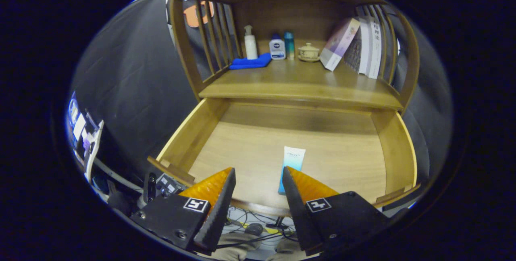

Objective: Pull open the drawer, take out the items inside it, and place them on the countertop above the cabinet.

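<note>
1. The drawer (258,140) stands pulled out below the countertop (298,81); a white-and-blue tube (291,168) lies on the drawer floor near the front edge.
2. The gripper (259,180) hovers over the drawer's front edge, pointing in and slightly downward — fingers spread apart, holding nothing.
3. The tube lies just ahead of the fingers, its near end touching or hidden by the right finger's tip.
4. On the countertop beyond the drawer — a blue cloth (250,61), a pump bottle (250,43), a lidded cup (308,52), leaning books (365,45).

claw (259,174): wedge-shaped ribbed fingers, black housings, square coded markers, round screws
</note>
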Available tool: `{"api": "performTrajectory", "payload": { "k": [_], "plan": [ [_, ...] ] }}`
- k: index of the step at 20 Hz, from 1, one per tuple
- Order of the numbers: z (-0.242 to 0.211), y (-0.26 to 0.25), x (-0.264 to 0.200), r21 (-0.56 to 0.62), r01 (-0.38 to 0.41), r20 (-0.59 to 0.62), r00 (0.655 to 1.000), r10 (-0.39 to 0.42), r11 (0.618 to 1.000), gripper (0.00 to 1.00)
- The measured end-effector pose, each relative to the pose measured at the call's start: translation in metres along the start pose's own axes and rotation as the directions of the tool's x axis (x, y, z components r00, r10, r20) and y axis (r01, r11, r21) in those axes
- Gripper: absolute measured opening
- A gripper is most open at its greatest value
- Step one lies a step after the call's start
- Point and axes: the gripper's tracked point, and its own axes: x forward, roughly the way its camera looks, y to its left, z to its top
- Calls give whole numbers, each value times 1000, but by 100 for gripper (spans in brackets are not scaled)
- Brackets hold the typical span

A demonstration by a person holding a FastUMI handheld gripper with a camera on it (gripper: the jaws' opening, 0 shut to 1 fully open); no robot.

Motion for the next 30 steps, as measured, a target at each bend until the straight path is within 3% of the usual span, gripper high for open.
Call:
{"api": "performTrajectory", "payload": {
  "k": [4, 7, 13, 22, 28, 30],
  "plan": [
    [8, -12, 23, 10, 0, -158, 987, 2, 1000, 74],
    [-2, -12, 43, 14, -23, -283, 959, 26, 1000, 74],
    [-14, -31, 73, 44, 43, -447, 894, -18, 998, 74],
    [-31, -46, 96, -40, 104, -528, 842, -110, 994, 74],
    [-42, -56, 104, -54, 135, -555, 819, -142, 989, 70],
    [-40, -56, 104, -83, 134, -539, 828, -158, 987, 68]
  ]
}}
